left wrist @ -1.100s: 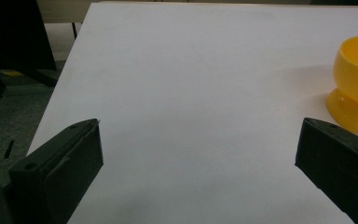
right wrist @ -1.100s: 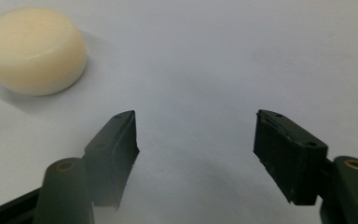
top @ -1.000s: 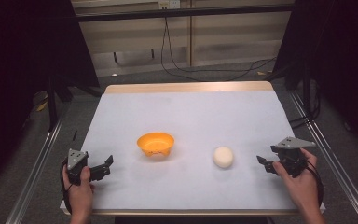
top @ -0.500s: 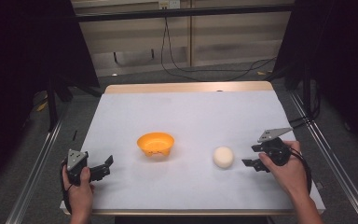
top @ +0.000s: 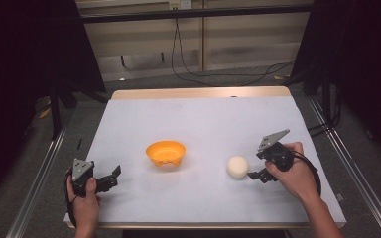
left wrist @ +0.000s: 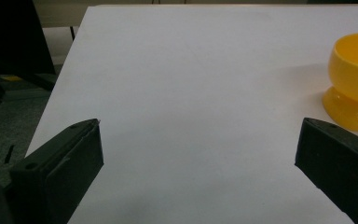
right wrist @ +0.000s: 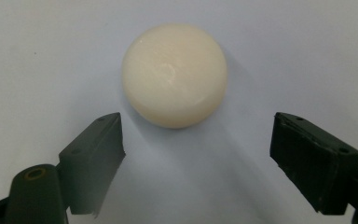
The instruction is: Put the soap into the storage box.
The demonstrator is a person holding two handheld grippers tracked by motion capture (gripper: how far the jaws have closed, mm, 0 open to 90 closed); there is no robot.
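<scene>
A cream-white ball (top: 237, 166) (right wrist: 175, 74) rests on the white table (top: 203, 124), right of centre. My right gripper (top: 256, 167) (right wrist: 196, 140) is open and points at the ball from its right, jaws spread wider than the ball and just short of it. An orange footed bowl (top: 165, 153) (left wrist: 354, 84) stands upright near the table's middle. My left gripper (top: 111, 177) (left wrist: 198, 149) is open near the front left corner, with bare table between its jaws and the bowl off to its right.
The table's wooden far edge (top: 198, 92) runs across the back. Metal rails (top: 39, 183) flank both sides. Cables (top: 218, 74) lie on the floor behind the table. Wide bare sheet lies between the bowl and the far edge.
My right gripper has moved left and forward from the table's right edge up to the ball. The left gripper, bowl and ball have stayed put.
</scene>
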